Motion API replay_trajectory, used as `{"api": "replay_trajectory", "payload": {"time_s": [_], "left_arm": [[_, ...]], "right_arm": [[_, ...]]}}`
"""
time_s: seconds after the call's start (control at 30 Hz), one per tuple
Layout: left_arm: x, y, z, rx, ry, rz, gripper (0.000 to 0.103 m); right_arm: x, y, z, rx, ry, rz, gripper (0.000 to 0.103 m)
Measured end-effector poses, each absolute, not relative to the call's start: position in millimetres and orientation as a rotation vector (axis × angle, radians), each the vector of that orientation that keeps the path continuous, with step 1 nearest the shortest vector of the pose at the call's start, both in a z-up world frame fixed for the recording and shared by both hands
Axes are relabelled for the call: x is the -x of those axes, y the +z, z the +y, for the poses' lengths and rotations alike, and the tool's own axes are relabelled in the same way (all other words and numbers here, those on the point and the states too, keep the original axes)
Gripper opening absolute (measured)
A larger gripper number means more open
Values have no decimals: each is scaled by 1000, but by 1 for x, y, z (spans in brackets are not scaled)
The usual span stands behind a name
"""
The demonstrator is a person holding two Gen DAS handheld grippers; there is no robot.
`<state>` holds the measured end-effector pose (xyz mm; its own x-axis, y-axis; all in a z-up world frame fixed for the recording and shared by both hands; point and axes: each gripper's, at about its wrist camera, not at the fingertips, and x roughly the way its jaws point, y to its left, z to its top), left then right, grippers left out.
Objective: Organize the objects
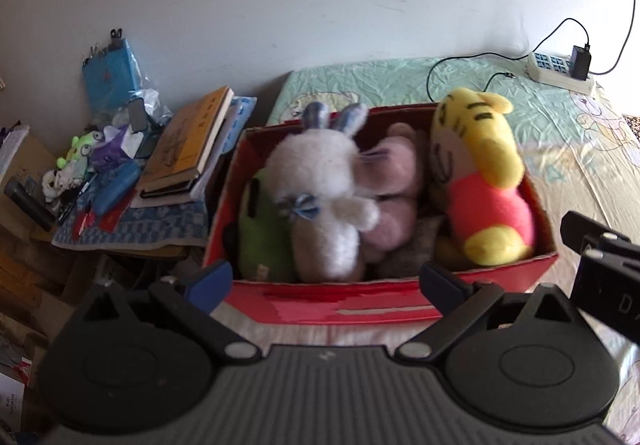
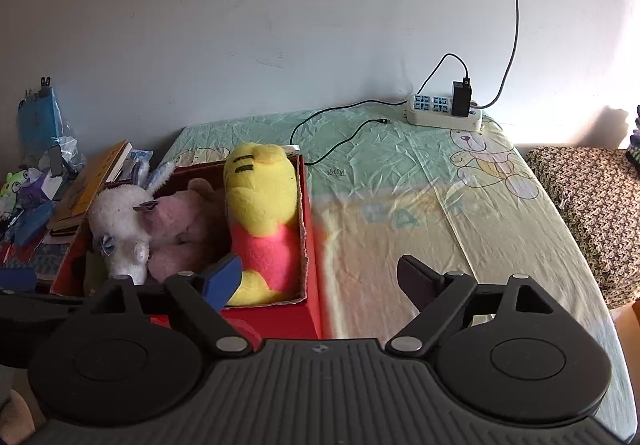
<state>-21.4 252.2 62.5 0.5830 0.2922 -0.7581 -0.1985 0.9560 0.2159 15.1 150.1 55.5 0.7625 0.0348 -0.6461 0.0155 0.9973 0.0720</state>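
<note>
Bed sheet (image 2: 400, 173), right gripper (image 2: 320, 281) wide apart, empty

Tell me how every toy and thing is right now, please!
Red box: open, no lid, full of toys.
Yellow tiger toy: in the box, leaning on its right wall.
White bunny: lying in the box.
Pink plush: tucked between bunny and tiger.
Green plush: squeezed at the left side.
Charger: plugged into the power strip.
Left tool: open, empty.
Right tool: open, empty.
</note>
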Motion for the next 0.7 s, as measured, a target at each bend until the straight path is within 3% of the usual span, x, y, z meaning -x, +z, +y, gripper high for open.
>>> {"api": "replay_trajectory", "payload": {"time_s": [0.7], "left_arm": [[25, 50, 344, -82, 256, 901, 99]], "right_arm": [[-18, 45, 220, -129, -67, 726, 89]]}}
